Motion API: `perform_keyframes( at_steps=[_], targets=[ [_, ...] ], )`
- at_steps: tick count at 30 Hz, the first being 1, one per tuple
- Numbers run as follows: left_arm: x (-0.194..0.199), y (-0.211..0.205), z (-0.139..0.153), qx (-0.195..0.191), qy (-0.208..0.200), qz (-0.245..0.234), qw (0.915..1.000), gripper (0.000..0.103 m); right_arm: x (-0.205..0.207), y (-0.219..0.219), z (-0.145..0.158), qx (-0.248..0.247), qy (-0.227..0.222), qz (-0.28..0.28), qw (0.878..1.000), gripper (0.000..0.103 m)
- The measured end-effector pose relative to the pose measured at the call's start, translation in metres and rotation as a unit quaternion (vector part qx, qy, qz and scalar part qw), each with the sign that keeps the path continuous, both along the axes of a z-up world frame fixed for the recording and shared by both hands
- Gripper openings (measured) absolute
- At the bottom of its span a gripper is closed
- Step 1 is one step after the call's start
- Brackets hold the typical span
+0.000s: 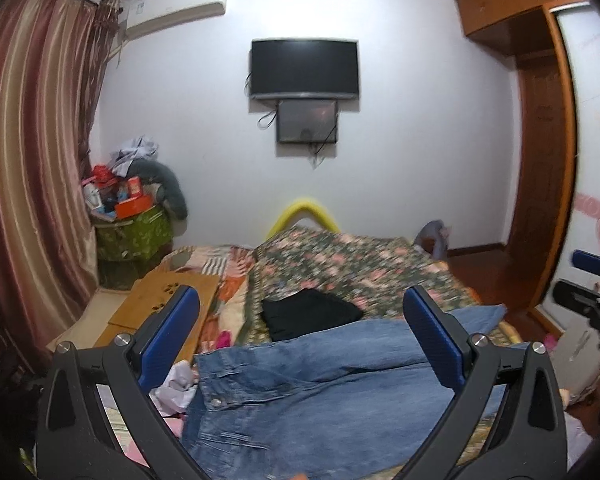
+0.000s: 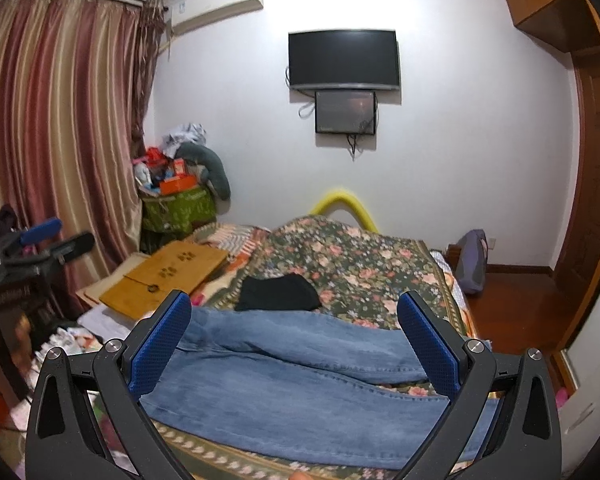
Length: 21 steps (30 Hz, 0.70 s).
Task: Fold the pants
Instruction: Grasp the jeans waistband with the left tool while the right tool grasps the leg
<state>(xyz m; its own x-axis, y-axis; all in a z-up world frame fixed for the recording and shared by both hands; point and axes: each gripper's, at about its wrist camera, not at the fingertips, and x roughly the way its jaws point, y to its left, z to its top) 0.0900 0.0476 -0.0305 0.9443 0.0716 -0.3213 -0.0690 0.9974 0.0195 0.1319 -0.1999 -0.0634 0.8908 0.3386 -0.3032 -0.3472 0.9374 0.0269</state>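
Observation:
Blue jeans [image 1: 320, 392] lie spread across the near part of a floral bed cover [image 1: 360, 272]. The left wrist view shows the waistband with a metal button [image 1: 216, 402] at the left. The right wrist view shows the two legs [image 2: 300, 372] lying side by side. My left gripper [image 1: 300, 328] is open and empty, hovering above the waist end. My right gripper [image 2: 294, 324] is open and empty, above the legs. Each gripper shows at the other view's edge: the right one [image 1: 596, 284], the left one [image 2: 40, 244].
A folded black garment [image 1: 308, 312] lies on the floral cover beyond the jeans. A wooden lap board [image 2: 168, 276] rests at the bed's left. A cluttered green box [image 1: 132, 232] stands in the corner by the curtain. A wardrobe [image 1: 540, 160] is on the right.

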Motion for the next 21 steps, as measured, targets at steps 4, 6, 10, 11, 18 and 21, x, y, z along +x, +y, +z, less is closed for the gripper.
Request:
perform_keyframes(
  at_steps=[4,6,10,11,18,21],
  targets=[
    [0.051,0.036,-0.022,0.006,0.038,0.032,0.9988,0.103,0.039,-0.002,-0.016,-0.019,0.019,-0.01,1.0,0.103],
    [0.077,0.054,-0.034,0.007,0.06,0.046,0.9971,0.103,0.058,-0.003,-0.023,-0.031,0.023,-0.015,0.999,0.103],
    [0.13,0.092,-0.071,-0.001,0.113,0.076,0.9907,0.103,0.1,-0.002,-0.044,-0.051,0.037,-0.012,0.998,0.102],
    [0.144,0.101,-0.083,-0.002,0.127,0.081,0.9886,0.103,0.111,-0.002,-0.05,-0.054,0.041,-0.009,0.998,0.102],
    [0.215,0.148,-0.164,0.004,0.212,0.116,0.9703,0.103,0.181,0.003,-0.097,-0.083,0.075,0.009,0.994,0.103],
    [0.235,0.164,-0.193,-0.003,0.237,0.125,0.9634,0.103,0.21,0.008,-0.115,-0.099,0.099,0.025,0.99,0.102]
  ],
)
